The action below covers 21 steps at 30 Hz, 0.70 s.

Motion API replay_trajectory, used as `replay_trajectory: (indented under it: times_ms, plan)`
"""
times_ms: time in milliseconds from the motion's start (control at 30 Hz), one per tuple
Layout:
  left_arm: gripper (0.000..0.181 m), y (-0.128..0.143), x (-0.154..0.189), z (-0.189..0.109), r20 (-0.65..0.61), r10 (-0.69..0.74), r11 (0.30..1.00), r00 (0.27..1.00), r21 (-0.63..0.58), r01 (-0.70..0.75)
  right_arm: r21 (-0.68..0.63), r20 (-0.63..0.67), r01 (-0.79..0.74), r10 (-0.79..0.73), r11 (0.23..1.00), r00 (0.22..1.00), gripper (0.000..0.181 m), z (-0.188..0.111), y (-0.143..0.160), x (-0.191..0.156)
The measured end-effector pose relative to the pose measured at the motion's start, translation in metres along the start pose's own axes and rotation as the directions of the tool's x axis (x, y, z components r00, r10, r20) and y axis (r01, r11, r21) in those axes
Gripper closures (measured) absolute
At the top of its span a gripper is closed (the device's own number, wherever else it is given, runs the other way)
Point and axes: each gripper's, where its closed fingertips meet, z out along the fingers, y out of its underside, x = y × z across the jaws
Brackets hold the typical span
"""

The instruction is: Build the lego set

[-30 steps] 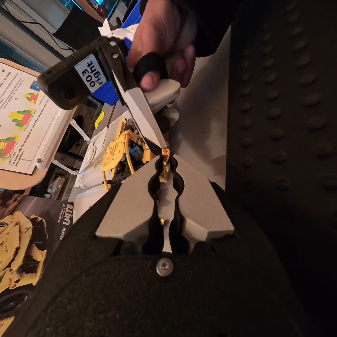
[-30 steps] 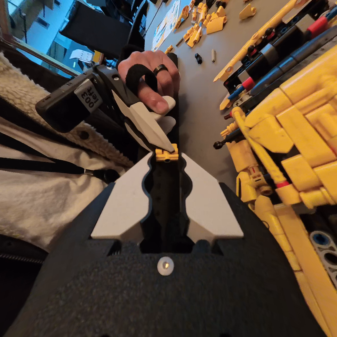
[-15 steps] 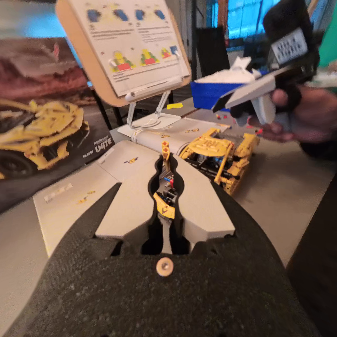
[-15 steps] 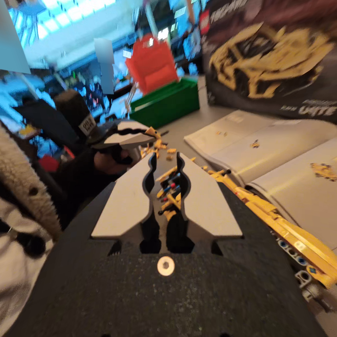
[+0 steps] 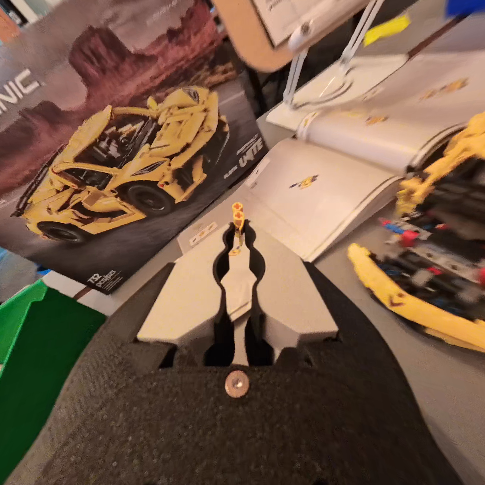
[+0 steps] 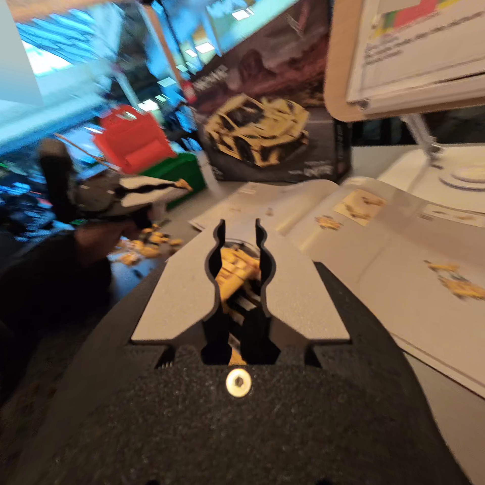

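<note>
My left gripper (image 5: 238, 227) is shut on a small yellow lego piece (image 5: 237, 215) that sticks up past the fingertips, held above the open instruction booklet (image 5: 315, 199). The half-built yellow and black lego car (image 5: 430, 252) lies at the right in the left wrist view. My right gripper (image 6: 240, 226) is open and empty, above the car (image 6: 236, 273), which shows between its fingers. The left gripper (image 6: 168, 187) with the yellow piece also shows at the left in the right wrist view.
The set's box (image 5: 110, 147) with a yellow car picture stands at the back. A board on a white stand (image 6: 409, 68) holds a printed sheet. A green bin (image 5: 31, 346) sits at the left. Several loose yellow pieces (image 6: 147, 246) lie on the grey table. Spacing between my two grippers at the tips: around 25 cm.
The two grippers have come apart. The left one swung from the right gripper toward the box and booklet, keeping the yellow piece. The right one let go of it and opened.
</note>
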Motion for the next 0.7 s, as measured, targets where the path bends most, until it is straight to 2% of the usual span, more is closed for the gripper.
replay_trajectory:
  times_ms: [67, 167, 300, 467, 700]
  plan:
    - [0.174, 0.007, 0.006, 0.012, 0.003, -0.006, 1.0, 1.0, -0.001, 0.006, -0.06, -0.11, 0.066, -0.073, 0.996, 0.991, 0.16, -0.002, 0.006, 0.017]
    - [0.174, 0.011, 0.018, 0.014, -0.027, 0.002, 1.0, 1.0, -0.004, -0.002, -0.137, -0.183, 0.115, -0.139, 0.984, 0.973, 0.157, -0.003, 0.014, 0.029]
    - [0.174, 0.006, 0.024, 0.012, -0.029, 0.061, 0.997, 0.998, 0.039, -0.06, -0.131, -0.157, 0.125, -0.145, 0.983, 0.977, 0.156, 0.002, 0.015, 0.024]
    - [0.174, -0.012, 0.039, 0.006, -0.068, 0.113, 0.983, 0.991, 0.151, -0.102, -0.147, -0.145, 0.13, -0.152, 0.98, 0.978, 0.157, 0.005, 0.019, 0.024]
    - [0.174, -0.033, 0.073, -0.008, -0.086, 0.325, 0.911, 0.942, 0.296, -0.287, -0.15, -0.09, 0.145, -0.16, 0.978, 0.983, 0.154, 0.01, 0.02, 0.012]
